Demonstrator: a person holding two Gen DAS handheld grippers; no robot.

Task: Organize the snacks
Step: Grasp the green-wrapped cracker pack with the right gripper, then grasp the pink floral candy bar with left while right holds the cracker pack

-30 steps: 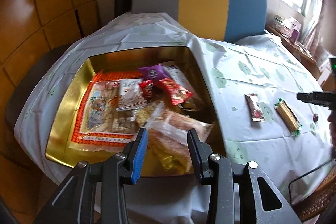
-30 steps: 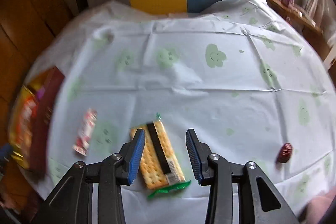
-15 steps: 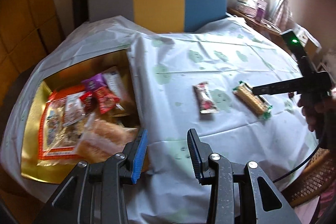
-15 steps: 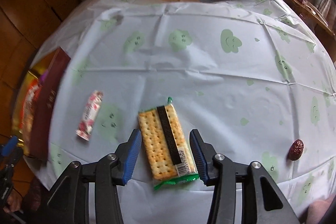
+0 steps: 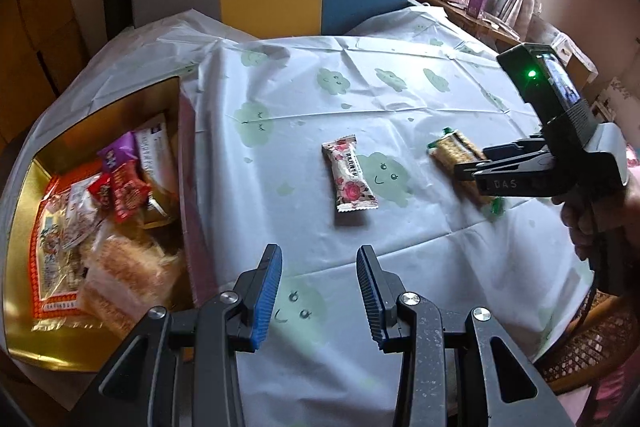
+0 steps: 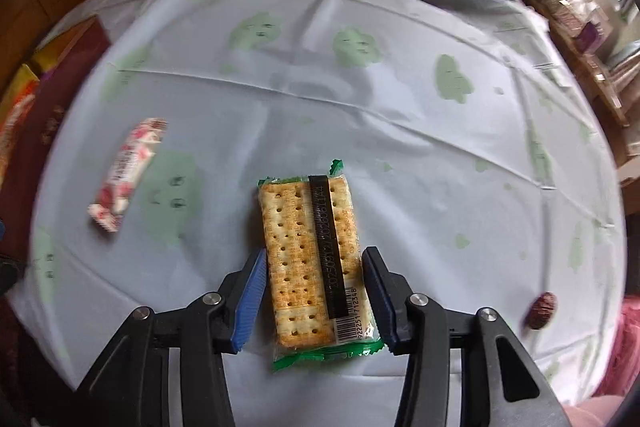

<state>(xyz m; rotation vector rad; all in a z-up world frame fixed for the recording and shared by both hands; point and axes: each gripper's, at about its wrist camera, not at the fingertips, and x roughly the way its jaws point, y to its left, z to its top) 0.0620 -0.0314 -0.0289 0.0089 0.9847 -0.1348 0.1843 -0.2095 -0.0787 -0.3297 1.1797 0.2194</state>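
Left wrist view: the left gripper [image 5: 318, 287] hangs with jaws part open and empty over the surface's [image 5: 400, 99] near edge, short of the pink-and-white floral wrapped snack bar [image 5: 352, 179], the gold-lined snack-filled box [image 5: 40, 339] at the left edge, presumably the destination. Right wrist view: the right gripper's [image 6: 314, 301] jaws straddle, not yet pinching, the clear green-edged cracker packet [image 6: 316, 259], its near end hidden in the other view, and a small dark-red wrapped sweet [image 6: 541, 309] near the right edge.
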